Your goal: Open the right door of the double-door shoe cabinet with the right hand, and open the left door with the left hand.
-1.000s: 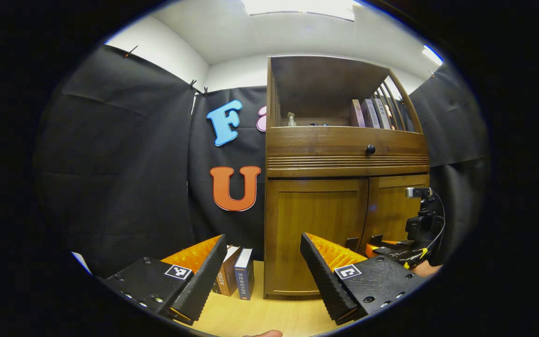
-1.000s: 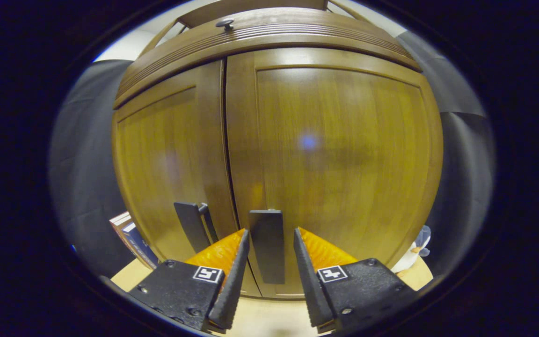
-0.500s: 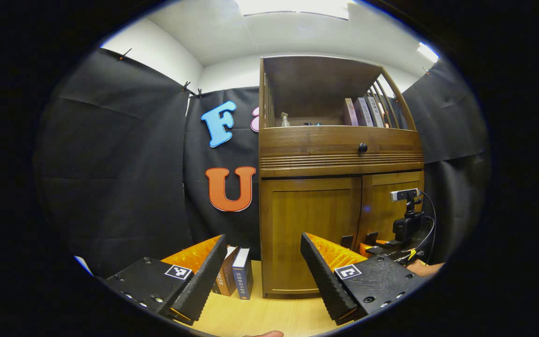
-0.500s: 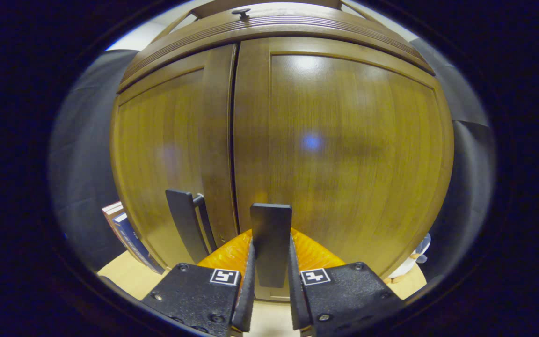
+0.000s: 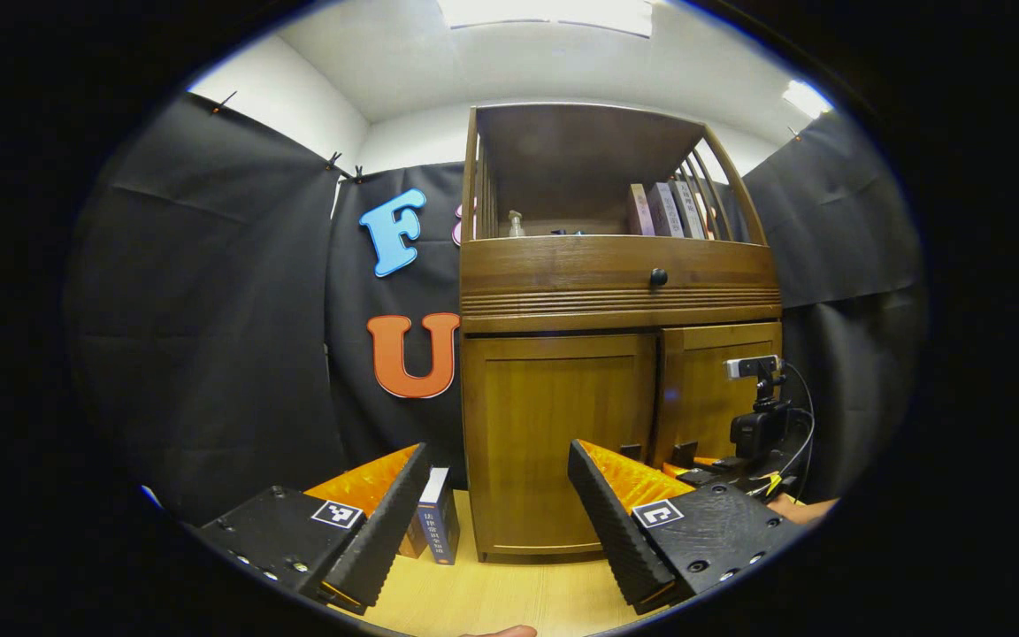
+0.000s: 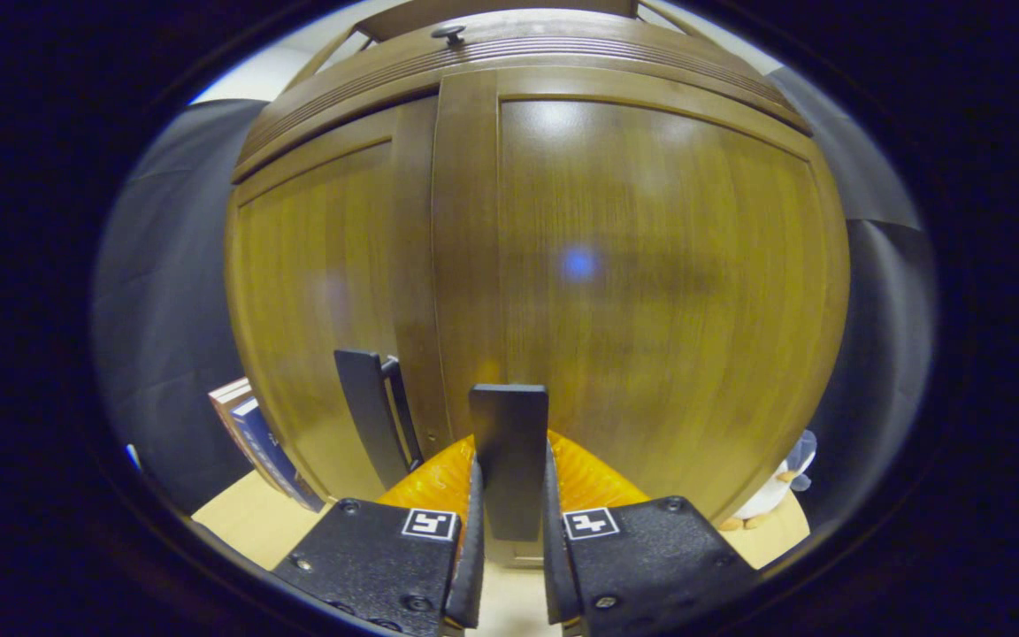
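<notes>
Shoe cabinet (image 5: 616, 292) stands on pale wood floor (image 5: 509, 593) against the black cloth wall. Right door (image 6: 651, 292) sits close before the right gripper view; its dark flat handle (image 6: 509, 456) stands upright near the door's inner edge. Right gripper (image 6: 509, 531) is clamped on that handle, both fingers pressed to its sides. Left door (image 6: 324, 301) has its own handle (image 6: 374, 416), free, just beside. Left gripper (image 5: 496, 522) hangs well back from the cabinet, fingers spread wide, holding nothing. Books (image 5: 434, 526) stand on the floor beside the cabinet's left side; more books (image 5: 664, 210) on the open upper shelf.
</notes>
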Demonstrator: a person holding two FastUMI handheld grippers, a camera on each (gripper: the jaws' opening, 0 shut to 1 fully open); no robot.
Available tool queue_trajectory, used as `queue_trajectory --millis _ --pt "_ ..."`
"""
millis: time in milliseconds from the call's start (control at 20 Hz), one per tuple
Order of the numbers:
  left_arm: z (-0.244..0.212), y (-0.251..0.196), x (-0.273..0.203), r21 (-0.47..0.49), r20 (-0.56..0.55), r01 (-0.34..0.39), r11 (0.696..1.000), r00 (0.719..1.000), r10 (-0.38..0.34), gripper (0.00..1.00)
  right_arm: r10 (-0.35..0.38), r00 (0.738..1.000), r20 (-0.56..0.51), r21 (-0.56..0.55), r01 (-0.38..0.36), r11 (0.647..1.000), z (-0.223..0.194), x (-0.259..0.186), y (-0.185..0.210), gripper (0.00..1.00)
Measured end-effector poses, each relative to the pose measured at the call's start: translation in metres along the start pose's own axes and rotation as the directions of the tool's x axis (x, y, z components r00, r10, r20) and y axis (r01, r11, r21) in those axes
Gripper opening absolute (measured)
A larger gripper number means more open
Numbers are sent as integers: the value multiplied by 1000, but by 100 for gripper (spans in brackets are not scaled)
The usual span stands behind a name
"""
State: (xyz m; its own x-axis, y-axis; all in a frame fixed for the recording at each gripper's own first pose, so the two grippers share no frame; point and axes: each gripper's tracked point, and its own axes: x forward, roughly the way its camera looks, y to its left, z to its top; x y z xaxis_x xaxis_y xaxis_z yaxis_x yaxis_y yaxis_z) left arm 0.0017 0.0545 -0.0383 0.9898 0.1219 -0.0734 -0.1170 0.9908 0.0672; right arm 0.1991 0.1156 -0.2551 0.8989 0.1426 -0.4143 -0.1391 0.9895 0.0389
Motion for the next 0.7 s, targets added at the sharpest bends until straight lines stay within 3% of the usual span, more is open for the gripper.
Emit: queue_trajectory --millis 100,150,700 --pt "0 -2 0 6 2 4 1000 1000 -4 100 2 1000 13 -6 -2 1000 2 -1 0 30" --pt "-1 -4 1 6 1 6 1000 1000 -6 95 5 1000 15 -3 -5 1000 2 -2 0 29" --pt "-7 -32 -5 -2 -9 69 998 998 -70 95 35 999 29 11 -35 999 7 -5 1 25"
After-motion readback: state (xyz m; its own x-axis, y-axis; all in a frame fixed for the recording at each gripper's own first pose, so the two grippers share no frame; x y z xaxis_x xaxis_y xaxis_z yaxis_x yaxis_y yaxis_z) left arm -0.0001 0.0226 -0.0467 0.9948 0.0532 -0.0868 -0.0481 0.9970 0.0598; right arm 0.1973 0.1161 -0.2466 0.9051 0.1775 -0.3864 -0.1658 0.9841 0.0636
